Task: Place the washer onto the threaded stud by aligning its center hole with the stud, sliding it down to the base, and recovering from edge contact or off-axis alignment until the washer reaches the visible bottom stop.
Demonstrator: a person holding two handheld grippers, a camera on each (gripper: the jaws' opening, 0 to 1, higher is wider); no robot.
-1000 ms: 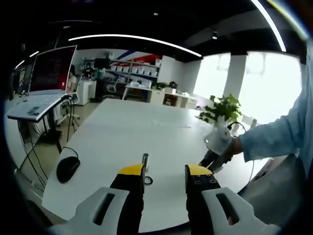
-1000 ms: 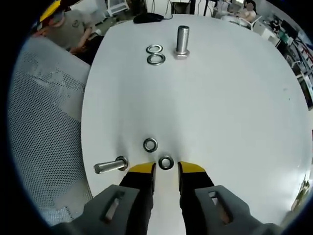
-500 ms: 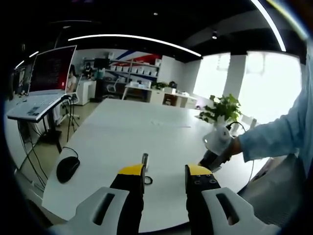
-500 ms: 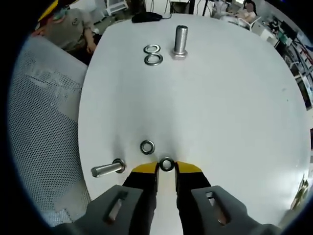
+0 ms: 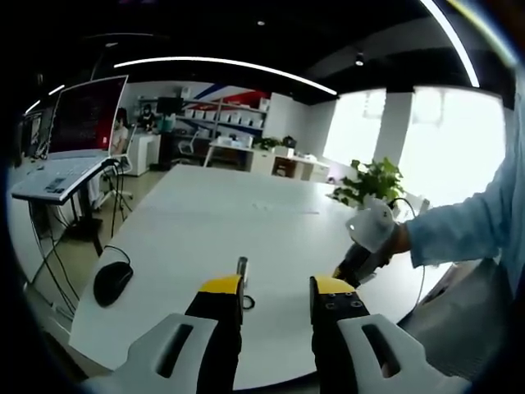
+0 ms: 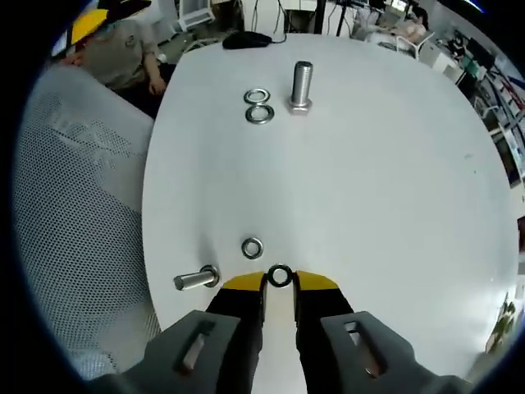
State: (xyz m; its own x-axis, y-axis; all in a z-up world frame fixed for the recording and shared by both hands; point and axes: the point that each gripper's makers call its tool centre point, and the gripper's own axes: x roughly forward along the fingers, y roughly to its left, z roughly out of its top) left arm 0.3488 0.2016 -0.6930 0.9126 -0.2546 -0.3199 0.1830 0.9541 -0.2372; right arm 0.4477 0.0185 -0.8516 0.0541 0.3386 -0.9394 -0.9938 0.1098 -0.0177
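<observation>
One washer in the jaws: the right gripper (image 6: pixel 279 277) at the bottom centre of the right gripper view has its yellow-tipped jaws drawn in on a washer (image 6: pixel 280 275), which sits on edge between the tips; whether it has cleared the table I cannot tell
Left gripper: the left gripper (image 5: pixel 272 286) at the bottom of the left gripper view has its jaws apart with nothing between them
Nearby parts: a spare washer (image 6: pixel 252 247) lies flat just up and left of the right jaws, and a lying bolt (image 6: pixel 197 279) rests on its side at the lower left, close to the table edge
Stud: the threaded stud (image 6: pixel 301 84) stands upright on its hex head in the upper centre of the right gripper view, bare, with no washer on it; in the left gripper view it shows just above the left yellow tip
Far washers: two washers (image 6: pixel 259 105) lie touching each other just left of the stud
Progress: judged as early, the washer taken but carry, hole alignment and slide to the base all remaining
Open room: the white table (image 6: pixel 394 213) is bare between jaws and stud, so a straight path looks free
Edges: the table rim curves along the left of the frame beside a mesh chair (image 6: pixel 82 246); a mouse (image 6: pixel 246 37) sits at the far edge beyond the stud
</observation>
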